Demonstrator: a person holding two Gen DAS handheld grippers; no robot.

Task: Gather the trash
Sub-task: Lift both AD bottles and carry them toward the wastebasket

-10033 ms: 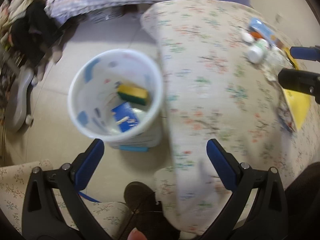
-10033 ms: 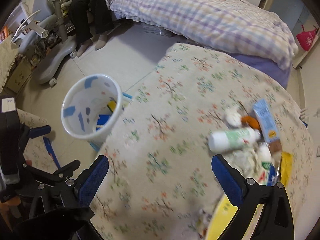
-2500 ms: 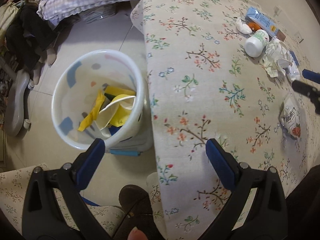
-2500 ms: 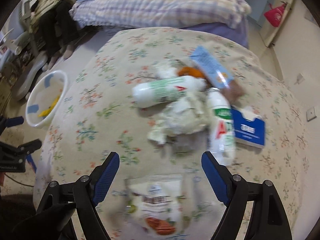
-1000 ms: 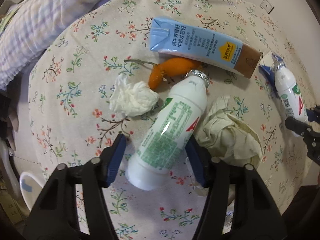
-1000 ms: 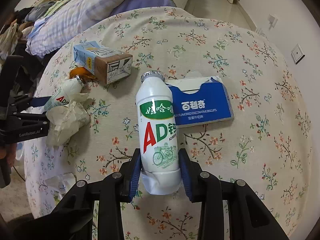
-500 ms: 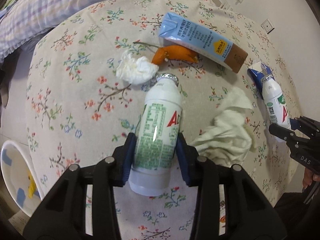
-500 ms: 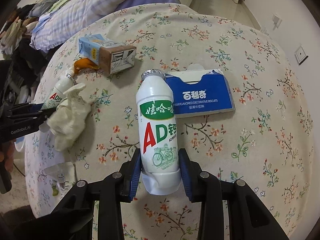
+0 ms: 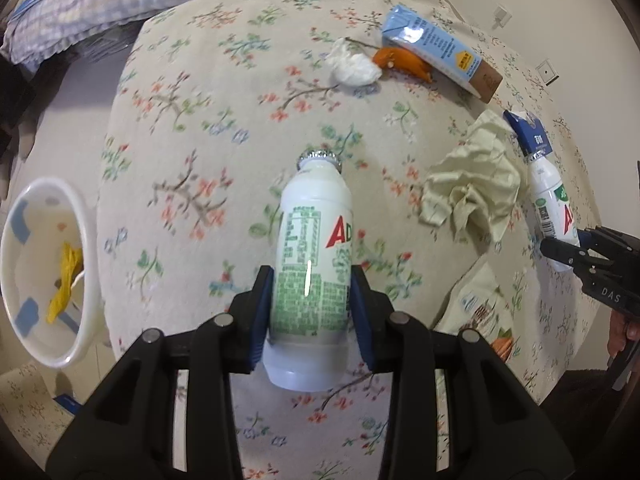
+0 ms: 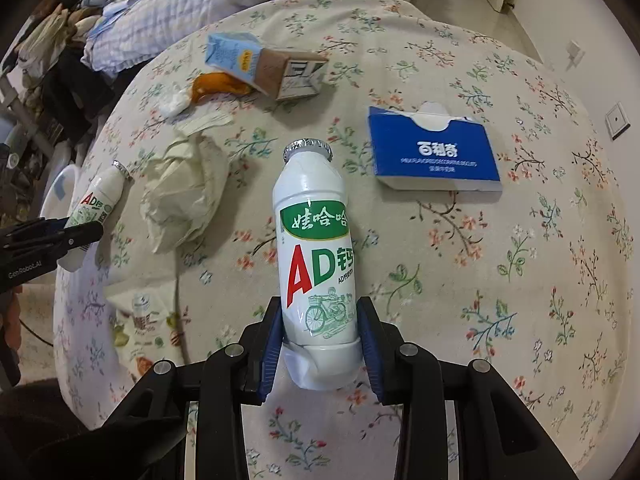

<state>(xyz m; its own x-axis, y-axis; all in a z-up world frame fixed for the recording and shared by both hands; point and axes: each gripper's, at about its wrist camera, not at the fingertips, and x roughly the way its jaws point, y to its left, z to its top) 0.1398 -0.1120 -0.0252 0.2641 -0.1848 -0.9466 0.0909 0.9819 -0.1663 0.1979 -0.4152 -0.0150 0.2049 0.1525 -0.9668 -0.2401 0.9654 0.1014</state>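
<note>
Each claw, left claw [image 9: 312, 308] and right claw [image 10: 318, 340], clamps a white bottle; crumpled paper [image 10: 184, 192] lies between them.

- Floral tablecloth [image 9: 192, 128]: the broad stretch toward the white bin [image 9: 86, 280] lies bare and gives open passage to the table edge.
- The bin stands off the table's edge, mouth unobstructed, yellow scrap inside.
- Crumpled paper [image 9: 472, 188] lies between the two held bottles and blocks the direct line across.
- Far side is crowded: tissue wad [image 9: 354, 68], orange peel [image 9: 404, 62] and blue carton [image 9: 436, 50] lie close together.
- Blue box [image 10: 434, 158] lies flat, with bare cloth beyond it.
- Snack wrapper [image 10: 146, 326] lies near the closer edge.
</note>
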